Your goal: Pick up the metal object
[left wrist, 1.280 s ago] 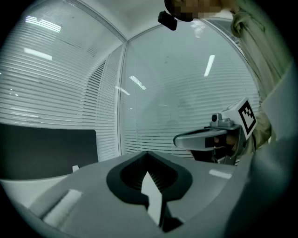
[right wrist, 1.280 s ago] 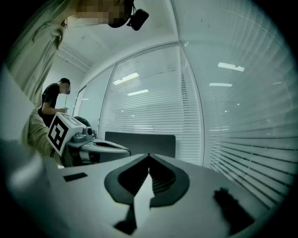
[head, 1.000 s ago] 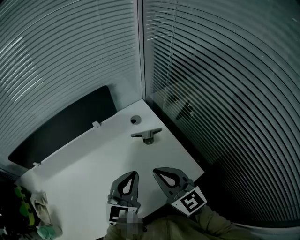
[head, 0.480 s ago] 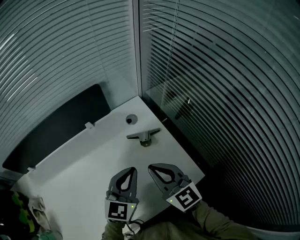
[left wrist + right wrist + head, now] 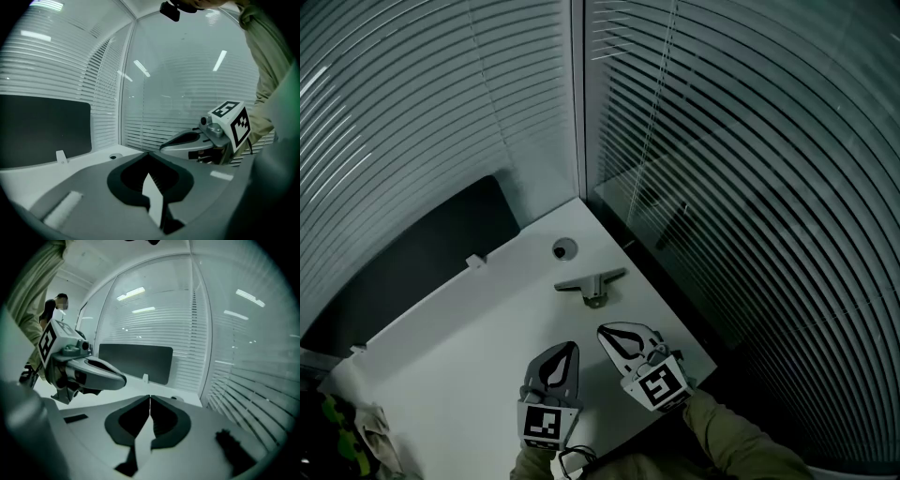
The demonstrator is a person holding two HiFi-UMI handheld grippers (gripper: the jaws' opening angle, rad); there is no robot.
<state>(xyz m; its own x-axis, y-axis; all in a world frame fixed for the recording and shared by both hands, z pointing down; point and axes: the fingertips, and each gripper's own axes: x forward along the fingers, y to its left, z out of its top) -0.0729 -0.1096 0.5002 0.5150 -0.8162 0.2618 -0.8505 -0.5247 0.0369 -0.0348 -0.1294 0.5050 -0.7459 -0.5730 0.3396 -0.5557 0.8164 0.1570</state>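
Claws: your right claw [image 5: 603, 329] and your left claw [image 5: 573, 345] are both closed and empty. In each claw's own view the two jaws meet at the tips with nothing between them. They hang side by side over the near edge of the table, tips pointing toward the far corner.

Metal object: the metal object [image 5: 592, 283] is a grey T-shaped piece, a long flat bar with a short stub at its middle. It lies on the white table [image 5: 459, 347] ahead of both claws and clear of them, near the corner where two glass walls with blinds meet.

Nearby: a round cable hole [image 5: 564, 248] sits just beyond the piece, toward the corner. A dark panel [image 5: 412, 262] stands along the table's far left edge.

Handling, as a judgement: it looks rigid and smooth, probably dense for its size. It should not bend or crush under your grip. It may slide or pivot on the slick tabletop, and it may slip between the pads if you pinch it off centre.

Where to hold: the middle, where the stub joins the bar, looks the best balanced. The bar lies low, so your pads would have to reach down to the table on either side of it. Gripped at one end, it would likely swing.

Progress: the pickup has not started. You would need to open a claw first, and the right one is slightly nearer.
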